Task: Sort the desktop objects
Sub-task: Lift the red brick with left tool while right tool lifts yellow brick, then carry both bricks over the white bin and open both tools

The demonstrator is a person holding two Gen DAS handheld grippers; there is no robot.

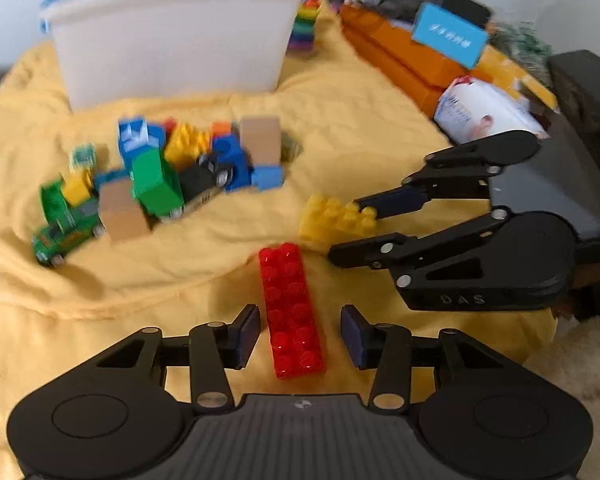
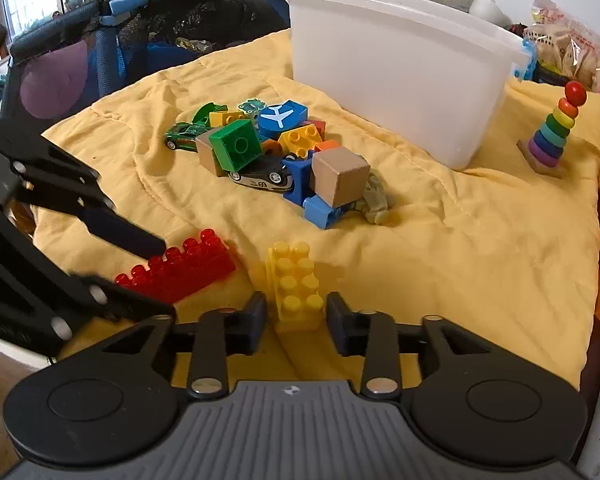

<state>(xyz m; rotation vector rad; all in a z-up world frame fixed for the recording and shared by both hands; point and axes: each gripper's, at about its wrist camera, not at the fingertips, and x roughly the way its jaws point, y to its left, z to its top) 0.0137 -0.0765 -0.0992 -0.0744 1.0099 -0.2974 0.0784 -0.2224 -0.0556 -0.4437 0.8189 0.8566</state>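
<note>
A long red brick (image 1: 292, 312) lies on the yellow cloth (image 1: 360, 120) between the fingers of my left gripper (image 1: 300, 336). The pads stand a little off both of its sides, so the gripper is open. A shorter yellow brick (image 2: 296, 284) lies just to its right, between the fingers of my right gripper (image 2: 297, 316), which is also open with narrow gaps. Each view shows the other gripper from the side: my right gripper (image 1: 345, 229) straddles the yellow brick (image 1: 332, 216), and my left gripper (image 2: 166, 278) straddles the red brick (image 2: 180, 268).
A white plastic bin (image 2: 400, 72) stands at the back of the cloth. In front of it is a pile of bricks, wooden cubes and toy cars (image 2: 268, 152). A rainbow ring stacker (image 2: 552, 132) stands far right, orange boxes (image 1: 400, 56) beside it, a dark mesh playpen (image 2: 140, 20) behind.
</note>
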